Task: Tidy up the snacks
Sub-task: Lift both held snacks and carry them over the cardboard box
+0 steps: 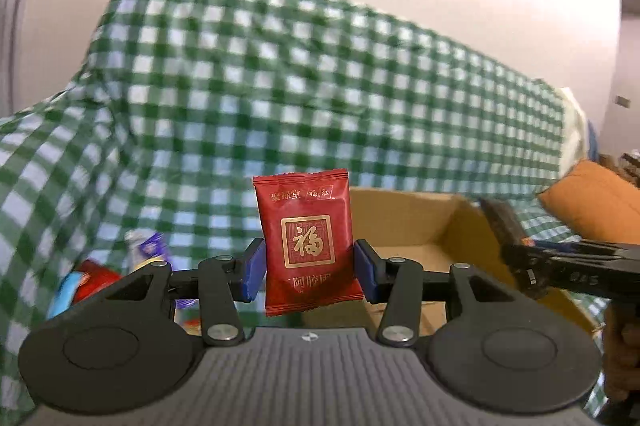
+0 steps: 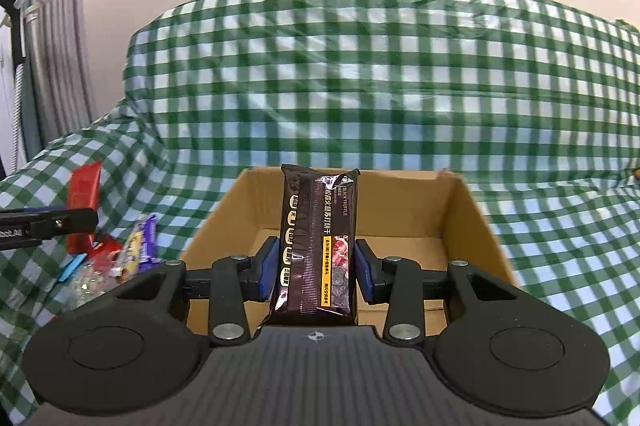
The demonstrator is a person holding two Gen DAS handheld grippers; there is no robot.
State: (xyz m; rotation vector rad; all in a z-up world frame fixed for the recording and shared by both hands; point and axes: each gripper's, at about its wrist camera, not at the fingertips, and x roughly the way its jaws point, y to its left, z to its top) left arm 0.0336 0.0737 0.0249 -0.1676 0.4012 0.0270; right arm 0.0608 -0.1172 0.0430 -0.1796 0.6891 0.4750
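Two grippers, each holding one snack, both above a sofa draped in a green-and-white checked cloth (image 2: 400,74).

Left gripper (image 1: 309,268): blue pads pressed on both sides of a small red packet (image 1: 310,240) with gold characters. Packet stands upright between the pads, top edge well above them, bottom corner hanging just below. Jaws set at a middling width, closed on the packet.

Right gripper (image 2: 316,268): pads clamped on a long dark-brown cracker pack (image 2: 316,238) with a yellow strip along one side. Pack stands on end, its upper half rising clear of the pads. Jaws narrower than the left pair, closed on the pack.

Cardboard box (image 2: 464,210): open-topped, sitting on the cloth. In the right wrist view it lies straight ahead, directly behind and below the dark pack. In the left wrist view it sits ahead and to the right of the red packet, and the right gripper shows at the right edge of that view, over the box's near side, with part of a hand (image 1: 622,358) below it.

Loose snacks (image 2: 120,254): a small heap of mixed wrappers (red, purple, blue, clear) on the cloth just left of the box. Details blurred.

Orange cushion (image 1: 600,198) at the far right of the sofa, beyond the box.
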